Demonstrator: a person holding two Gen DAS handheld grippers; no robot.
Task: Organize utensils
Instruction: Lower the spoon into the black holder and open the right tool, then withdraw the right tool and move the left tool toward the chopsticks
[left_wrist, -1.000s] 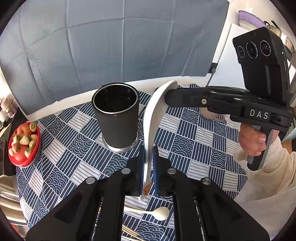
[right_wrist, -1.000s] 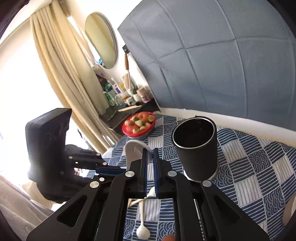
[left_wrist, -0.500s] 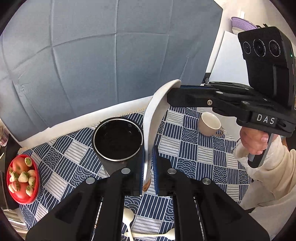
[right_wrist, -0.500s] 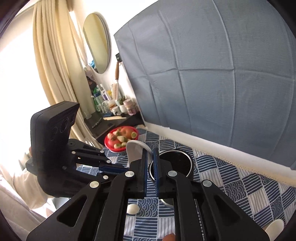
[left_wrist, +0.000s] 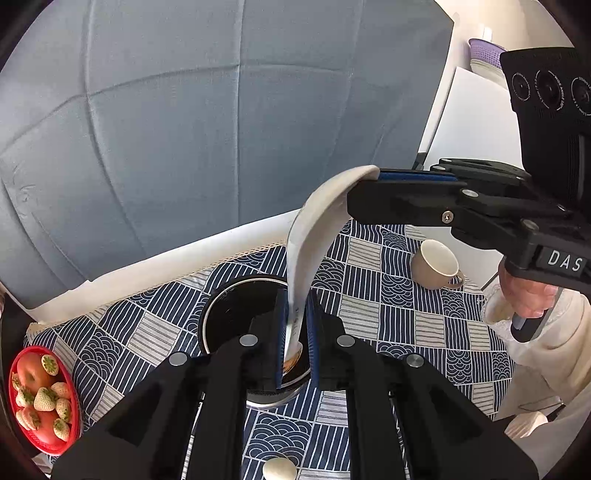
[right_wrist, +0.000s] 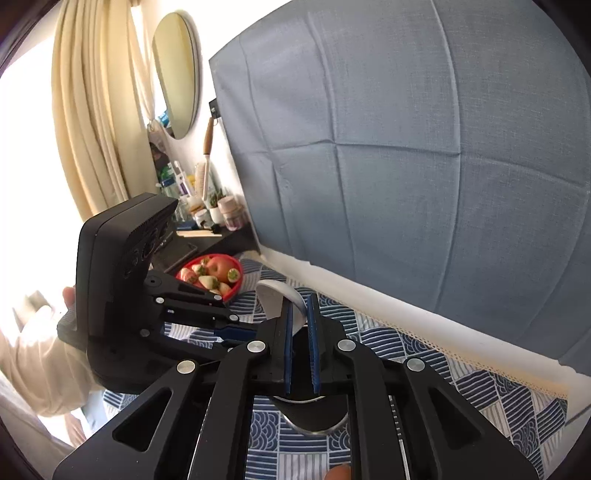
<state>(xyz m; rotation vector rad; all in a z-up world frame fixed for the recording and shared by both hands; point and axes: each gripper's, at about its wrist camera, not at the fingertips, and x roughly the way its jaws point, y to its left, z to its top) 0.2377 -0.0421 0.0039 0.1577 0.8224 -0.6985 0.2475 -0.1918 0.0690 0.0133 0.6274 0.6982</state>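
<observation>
Left gripper (left_wrist: 295, 332): we had it clamped on the white spoon (left_wrist: 314, 229) handle.
Right gripper (right_wrist: 300, 325): clamped on its bowl.
Spoon: above the black holder (left_wrist: 236, 310).
Left: drop it; another spoon (left_wrist: 279, 469) waited.

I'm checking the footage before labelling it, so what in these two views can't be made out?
- Left wrist view: the black utensil holder is partly hidden by the left gripper; its contents are too dark to tell.
- Left wrist view: the white spoon has its end covered by the right gripper.
- Right wrist view: the holder is almost wholly behind the fingers.
- Left wrist view: a pale utensil is cut off at the bottom edge.
</observation>
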